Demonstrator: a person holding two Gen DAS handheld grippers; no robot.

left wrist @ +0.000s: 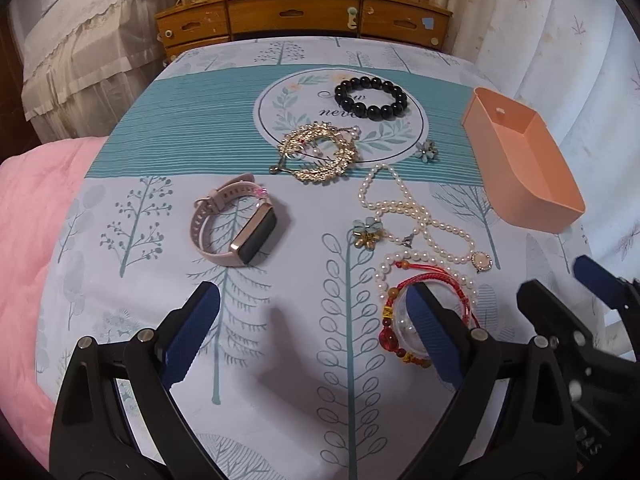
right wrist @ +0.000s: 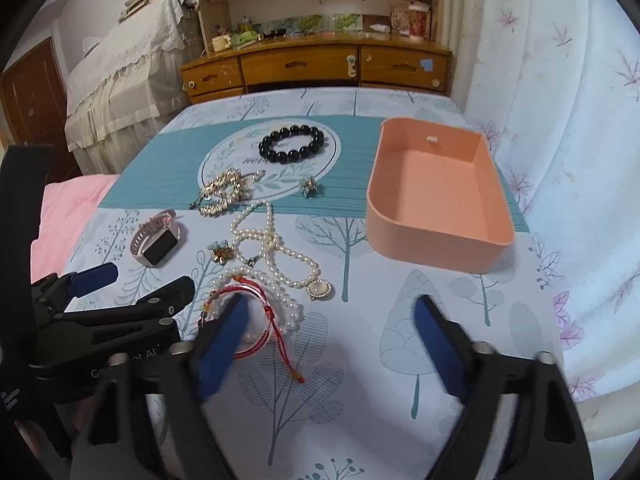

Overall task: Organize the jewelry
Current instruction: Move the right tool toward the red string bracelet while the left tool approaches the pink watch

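Note:
Jewelry lies on a tree-print cloth (left wrist: 280,380): a black bead bracelet (left wrist: 372,98) (right wrist: 292,144), a gold leaf wreath piece (left wrist: 320,156) (right wrist: 224,192), a pink smartwatch (left wrist: 236,228) (right wrist: 158,242), a pearl necklace (left wrist: 404,208) (right wrist: 272,248), two flower pieces (left wrist: 366,234) (left wrist: 427,150), and a red string bracelet (left wrist: 404,308) (right wrist: 256,300) with a clear bangle. An empty peach box (right wrist: 420,240) (left wrist: 540,216) stands at the right. My left gripper (left wrist: 312,332) is open over bare cloth, its right finger in front of the red bracelet. My right gripper (right wrist: 332,344) is open, its left finger over that bracelet.
A wooden dresser (left wrist: 300,16) with cluttered shelves stands behind the table. A pink blanket (left wrist: 32,220) lies at the left edge. A white leaf-print curtain (right wrist: 560,120) hangs along the right. A lace-covered bed (right wrist: 120,88) is at the back left.

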